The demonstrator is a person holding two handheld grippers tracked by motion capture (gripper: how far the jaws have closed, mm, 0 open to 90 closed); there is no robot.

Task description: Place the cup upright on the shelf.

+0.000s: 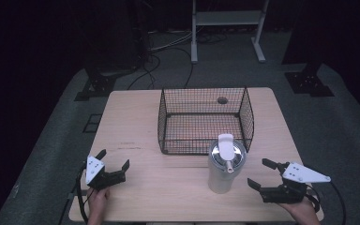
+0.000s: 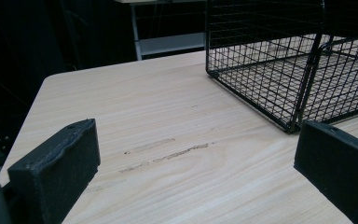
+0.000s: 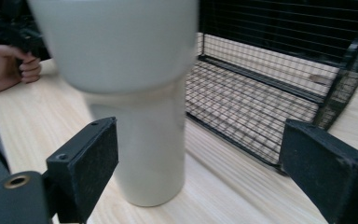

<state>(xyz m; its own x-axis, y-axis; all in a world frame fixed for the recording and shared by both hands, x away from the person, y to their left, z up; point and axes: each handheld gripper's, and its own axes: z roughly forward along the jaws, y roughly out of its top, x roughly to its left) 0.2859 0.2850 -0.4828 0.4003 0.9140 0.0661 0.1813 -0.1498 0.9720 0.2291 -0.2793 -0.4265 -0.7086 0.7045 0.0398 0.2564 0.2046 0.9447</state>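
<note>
A tall white tumbler point(image 1: 224, 168) with a silvery lid and a white flip tab stands upright on the wooden table point(image 1: 168, 183), just in front of a black wire basket point(image 1: 205, 120). My right gripper point(image 1: 262, 174) rests open to the tumbler's right, apart from it; in the right gripper view the tumbler point(image 3: 135, 102) looms close ahead, left of centre between the spread jaws. My left gripper point(image 1: 114, 161) lies open near the table's front left, nothing between its jaws. The basket point(image 2: 289, 60) shows ahead and to the right in the left gripper view.
The basket holds nothing and has a dark hole in the tabletop point(image 1: 222, 100) behind it. A white metal stand point(image 1: 227, 28) and cables lie on the dark floor beyond the table. A hand point(image 3: 7, 65) holding the other gripper appears far left in the right gripper view.
</note>
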